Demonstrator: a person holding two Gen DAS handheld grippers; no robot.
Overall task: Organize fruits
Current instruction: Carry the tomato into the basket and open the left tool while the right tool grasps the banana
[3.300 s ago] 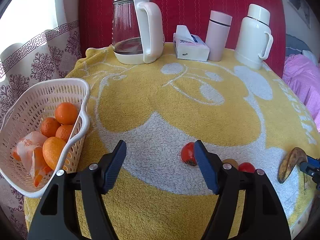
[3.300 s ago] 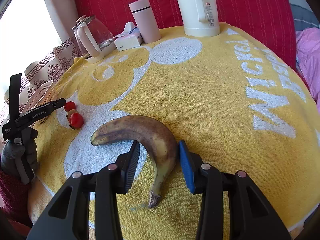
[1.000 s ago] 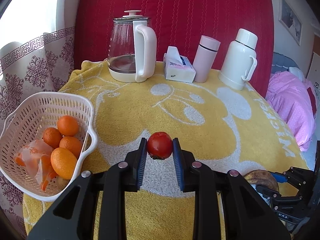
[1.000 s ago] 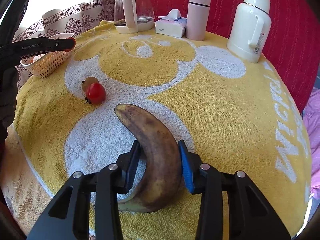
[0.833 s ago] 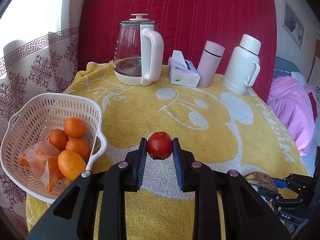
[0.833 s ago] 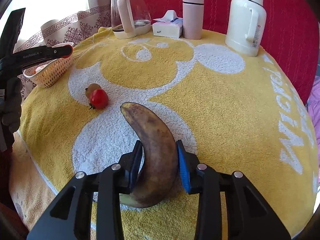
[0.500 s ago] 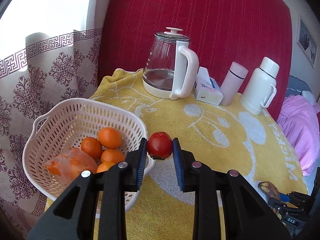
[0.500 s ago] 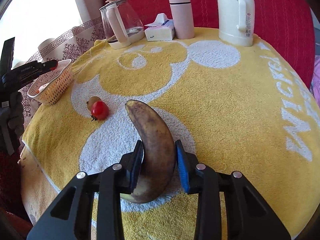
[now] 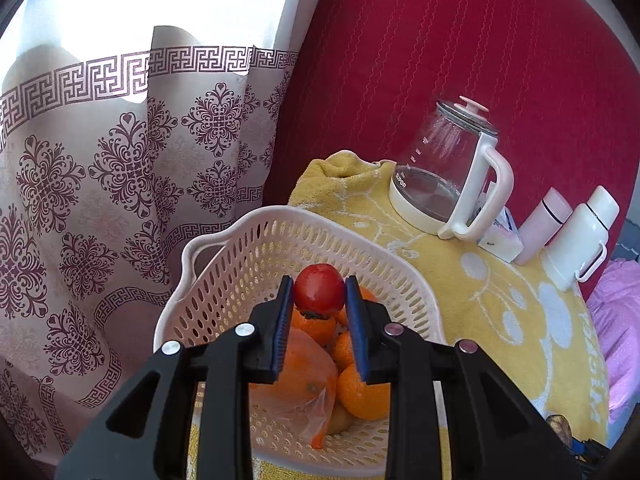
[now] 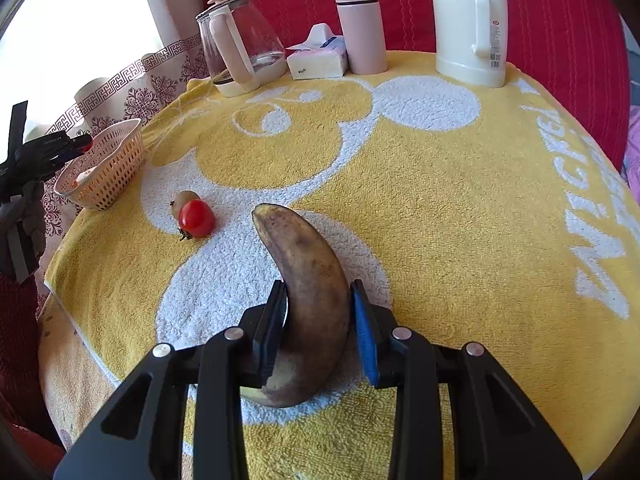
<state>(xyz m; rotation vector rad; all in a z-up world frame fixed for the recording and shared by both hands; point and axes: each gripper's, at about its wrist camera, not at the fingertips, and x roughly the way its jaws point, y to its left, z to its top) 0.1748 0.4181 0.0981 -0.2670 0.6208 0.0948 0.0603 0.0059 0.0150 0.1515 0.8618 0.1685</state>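
Towel (image 10: 440, 200): yellow terry with a white cartoon figure and white lettering, spread over the bench.
Kettle (image 10: 240, 46): clear glass, pink handle and lid knob, white base, upright at the towel's far edge.
Tissue box (image 10: 318, 60): white and pink, one tissue sticking up, between kettle and flask.
Flask (image 10: 360, 28): pale pink, slim, upright, just beside the tissue box.
Thermos (image 10: 470, 20): cream, handled, upright, apart from the flask.
Backrest (image 9: 460, 60): red quilted, behind the row.
Curtain (image 9: 100, 160): beige with maroon medallions and key-pattern bands.
Bedding (image 9: 616, 312): pink, at the far right edge.
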